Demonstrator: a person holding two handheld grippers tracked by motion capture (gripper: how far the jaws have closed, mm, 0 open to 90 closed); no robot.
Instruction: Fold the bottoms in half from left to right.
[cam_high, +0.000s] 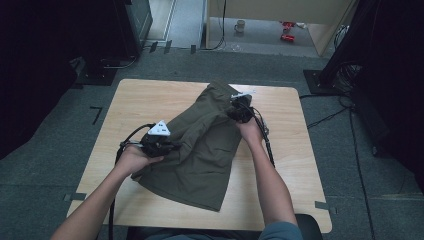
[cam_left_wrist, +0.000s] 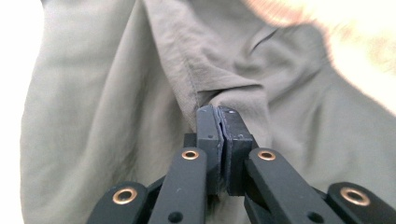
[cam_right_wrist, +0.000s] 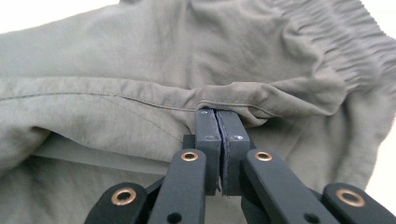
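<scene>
Olive-green shorts (cam_high: 202, 145) lie across the middle of the wooden table (cam_high: 295, 165), partly folded over. My left gripper (cam_high: 176, 145) is shut on a fold of the shorts (cam_left_wrist: 140, 93) at their left edge, lifting it a little; in the left gripper view the pads (cam_left_wrist: 208, 135) pinch the cloth tight. My right gripper (cam_high: 235, 111) is shut on the shorts' seam near the elastic waistband (cam_right_wrist: 336, 42) at the far end; its pads (cam_right_wrist: 208, 135) clamp the hem (cam_right_wrist: 116, 91).
Dark stands and cables (cam_high: 340, 75) ring the table on the grey floor. A mug (cam_high: 240, 26) and red objects (cam_high: 287, 31) sit on the floor far behind. Bare tabletop lies to the left (cam_high: 115, 130) and right of the shorts.
</scene>
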